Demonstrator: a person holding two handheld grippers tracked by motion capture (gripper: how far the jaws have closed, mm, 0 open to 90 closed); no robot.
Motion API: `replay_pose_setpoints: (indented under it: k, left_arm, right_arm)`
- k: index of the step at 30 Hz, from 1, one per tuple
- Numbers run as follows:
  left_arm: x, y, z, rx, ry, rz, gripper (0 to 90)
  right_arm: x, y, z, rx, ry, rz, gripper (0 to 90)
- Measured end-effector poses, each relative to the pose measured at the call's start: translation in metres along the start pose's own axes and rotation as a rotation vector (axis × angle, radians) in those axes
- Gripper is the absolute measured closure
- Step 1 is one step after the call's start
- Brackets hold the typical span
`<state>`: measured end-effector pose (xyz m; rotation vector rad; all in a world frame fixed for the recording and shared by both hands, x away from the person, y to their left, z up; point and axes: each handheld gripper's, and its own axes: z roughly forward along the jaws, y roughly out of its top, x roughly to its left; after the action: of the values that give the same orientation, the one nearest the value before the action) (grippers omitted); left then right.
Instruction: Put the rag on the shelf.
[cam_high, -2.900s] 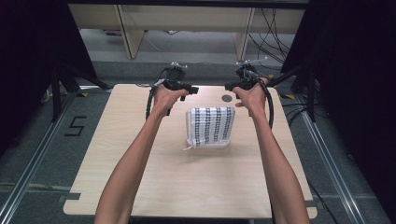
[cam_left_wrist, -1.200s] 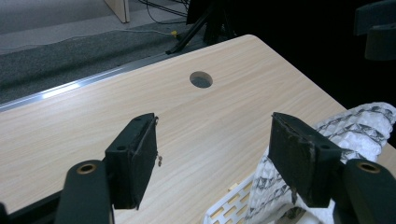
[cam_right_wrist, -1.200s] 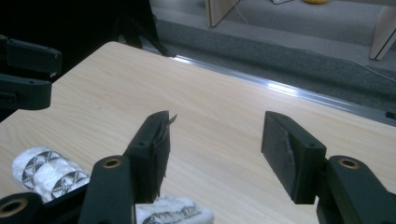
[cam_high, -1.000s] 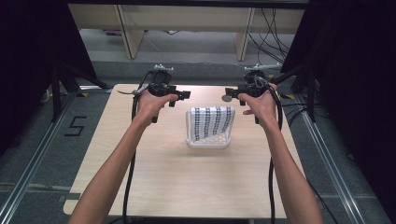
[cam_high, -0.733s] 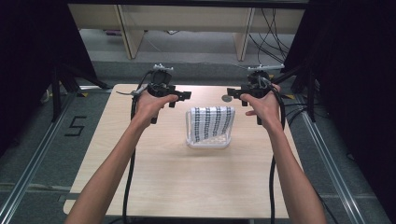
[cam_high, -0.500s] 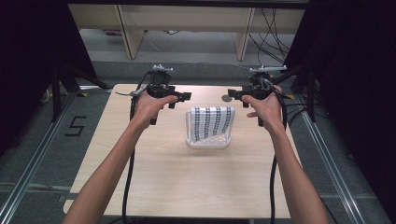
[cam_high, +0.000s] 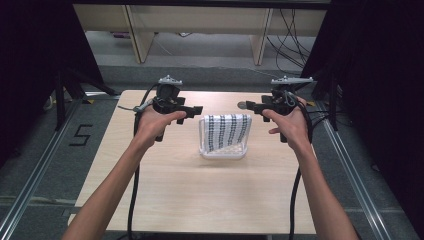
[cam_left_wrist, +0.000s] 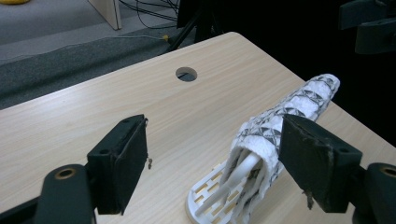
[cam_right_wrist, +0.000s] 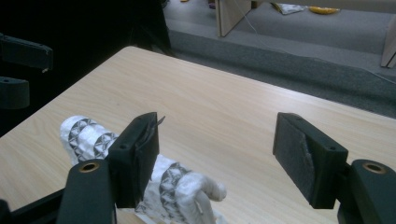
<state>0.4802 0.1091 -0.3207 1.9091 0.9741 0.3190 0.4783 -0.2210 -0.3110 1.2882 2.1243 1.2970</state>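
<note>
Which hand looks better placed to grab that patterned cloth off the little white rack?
Probably the left. Its open tongs already look along the cloth draped over the rack, with one jaw beside it. The right tongs are open too, but mostly face bare table.

The right gripper (cam_right_wrist: 215, 158) shows its two black jaws spread wide apart over the pale wooden table (cam_right_wrist: 224, 102). At seven o'clock a white cloth with a black triangle pattern (cam_right_wrist: 93, 135) lies draped over a white plastic rack, partly behind the left-hand jaw. At nine o'clock, the other gripper's black jaws (cam_right_wrist: 18, 70) stand against darkness.
</note>
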Motion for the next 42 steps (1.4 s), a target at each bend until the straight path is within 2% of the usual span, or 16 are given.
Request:
replay_pose_setpoints:
  k: [4,5,7,9,12,13,15,19,22,26,28,32,33,38,42]
  left_arm:
    - [-0.001,-0.007,-0.005,0.001,-0.010,-0.001,22.6]
    - [-0.002,-0.009,-0.005,-0.001,-0.009,0.001,22.5]
    - [-0.003,-0.011,-0.006,0.002,-0.016,0.005,22.5]
    - [-0.006,-0.014,-0.007,-0.013,-0.020,-0.003,22.5]
    - [-0.010,-0.019,-0.012,-0.017,-0.029,0.010,22.4]
    - [-0.011,-0.020,-0.013,-0.018,-0.031,0.008,22.3]
    - [-0.012,-0.021,-0.014,-0.021,-0.032,0.011,22.3]
    - [-0.014,-0.026,-0.018,-0.019,-0.036,0.029,22.0]
    - [-0.016,-0.032,-0.020,-0.029,-0.039,0.018,21.9]
    - [-0.017,-0.043,-0.027,-0.038,-0.044,0.020,21.8]
    - [-0.017,-0.048,-0.029,-0.044,-0.055,0.017,21.8]
    - [-0.019,-0.057,-0.031,-0.042,-0.052,0.029,21.8]
    - [-0.020,-0.060,-0.032,-0.042,-0.054,0.028,21.8]
    - [-0.025,-0.075,-0.036,-0.041,-0.083,0.033,21.8]
    - [-0.029,-0.084,-0.038,-0.035,-0.072,0.055,21.7]
  right_arm:
    - [0.004,-0.003,-0.003,-0.006,0.008,-0.020,33.0]
    - [0.004,-0.003,-0.004,-0.004,0.003,-0.038,33.0]
    - [0.008,-0.004,-0.005,-0.003,0.011,-0.028,32.9]
    - [0.010,-0.005,-0.006,-0.006,0.018,-0.036,32.8]
    - [0.016,-0.008,-0.008,-0.010,0.023,-0.043,32.2]
    - [0.016,-0.008,-0.008,-0.007,0.031,-0.058,32.2]
    - [0.018,-0.009,-0.009,-0.003,0.031,-0.043,32.1]
    - [0.019,-0.014,-0.012,-0.007,0.032,-0.064,31.4]
    - [0.021,-0.019,-0.015,-0.011,0.030,-0.074,31.0]
    - [0.026,-0.026,-0.019,-0.021,0.050,-0.081,29.6]
    - [0.028,-0.029,-0.021,-0.018,0.047,-0.084,28.6]
    - [0.030,-0.035,-0.024,-0.024,0.055,-0.095,27.7]
    - [0.032,-0.037,-0.024,-0.025,0.056,-0.082,26.4]
    - [0.035,-0.049,-0.025,-0.018,0.064,-0.086,26.0]
    - [0.036,-0.056,-0.026,-0.014,0.069,-0.086,26.0]
